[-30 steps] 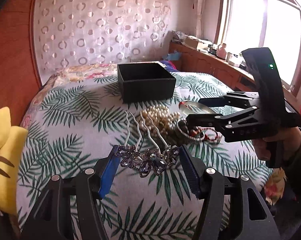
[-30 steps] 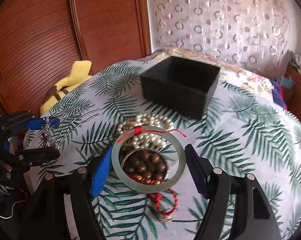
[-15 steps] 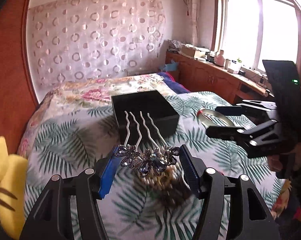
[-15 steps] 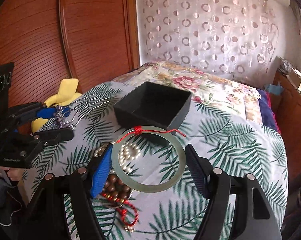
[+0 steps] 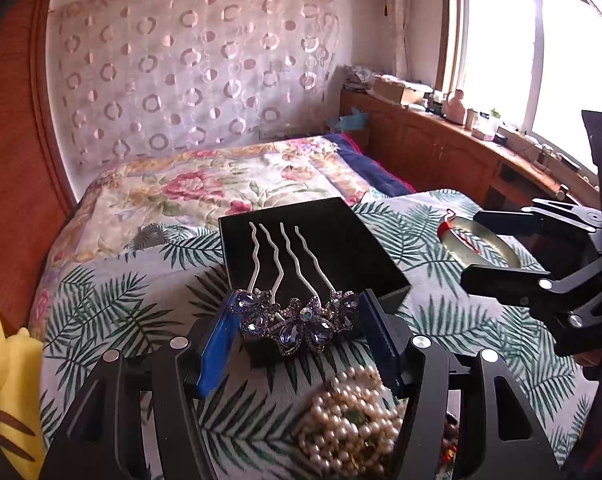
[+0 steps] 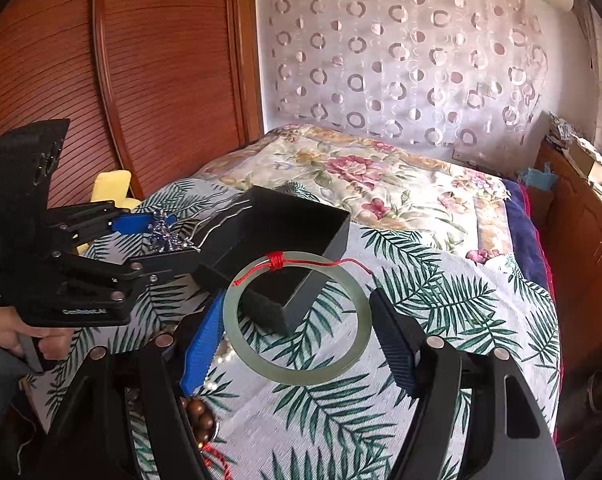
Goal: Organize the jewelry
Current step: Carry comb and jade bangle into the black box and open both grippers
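A yellow plush toy (image 5: 5,392) lies off the bed's left edge. The left gripper (image 5: 297,320) is clamped on a jewelled hair comb (image 5: 297,322), its wavy prongs reaching out over the open black box (image 5: 365,256) standing mid-bed on the palm-leaf bedspread (image 5: 113,312). A pearl necklace (image 5: 349,420) lies heaped below (blurred). The right gripper (image 6: 297,316) grips a pale green bangle (image 6: 297,314) with red cord, raised beside the box's near corner.
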Motion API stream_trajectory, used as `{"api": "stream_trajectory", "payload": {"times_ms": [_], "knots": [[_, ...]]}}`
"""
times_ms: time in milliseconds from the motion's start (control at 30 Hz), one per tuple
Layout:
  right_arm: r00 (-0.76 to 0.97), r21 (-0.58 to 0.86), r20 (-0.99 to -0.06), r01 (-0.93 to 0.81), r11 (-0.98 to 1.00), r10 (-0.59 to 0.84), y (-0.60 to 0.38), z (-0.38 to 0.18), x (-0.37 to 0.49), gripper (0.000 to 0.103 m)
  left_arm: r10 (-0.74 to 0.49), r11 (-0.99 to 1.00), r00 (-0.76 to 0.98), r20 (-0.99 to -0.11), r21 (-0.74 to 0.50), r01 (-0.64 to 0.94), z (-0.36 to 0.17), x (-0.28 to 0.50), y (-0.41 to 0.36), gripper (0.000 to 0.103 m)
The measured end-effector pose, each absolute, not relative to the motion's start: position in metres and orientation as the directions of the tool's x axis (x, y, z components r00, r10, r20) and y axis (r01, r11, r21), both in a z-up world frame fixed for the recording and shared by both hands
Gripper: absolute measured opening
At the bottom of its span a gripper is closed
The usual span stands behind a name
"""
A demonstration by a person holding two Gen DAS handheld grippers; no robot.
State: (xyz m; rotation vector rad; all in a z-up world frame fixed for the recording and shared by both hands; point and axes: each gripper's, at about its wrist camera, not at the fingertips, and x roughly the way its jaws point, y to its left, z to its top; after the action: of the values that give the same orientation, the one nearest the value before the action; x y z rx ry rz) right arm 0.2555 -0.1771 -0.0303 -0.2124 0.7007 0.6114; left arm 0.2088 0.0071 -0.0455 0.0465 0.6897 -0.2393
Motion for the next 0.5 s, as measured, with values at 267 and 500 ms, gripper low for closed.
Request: {"api": "stream_trajectory", "payload": {"times_ms": [267, 500], "knots": [[0.585, 0.012, -0.681, -0.593, 0.805, 0.441, -0.168, -0.034, 0.277, 0.074, -0.194, 0.977, 0.717, -0.669, -0.062, 0.206, -0.055, 0.235, 0.010, 0.058], [0.574, 0.012, -0.683, -0.610, 0.792, 0.452, -0.154, -0.035, 0.290, 0.074, -0.199, 0.978, 0.743, -0.639, -0.086, 0.188, -0.043, 0.227, 0.020, 0.069]]}}
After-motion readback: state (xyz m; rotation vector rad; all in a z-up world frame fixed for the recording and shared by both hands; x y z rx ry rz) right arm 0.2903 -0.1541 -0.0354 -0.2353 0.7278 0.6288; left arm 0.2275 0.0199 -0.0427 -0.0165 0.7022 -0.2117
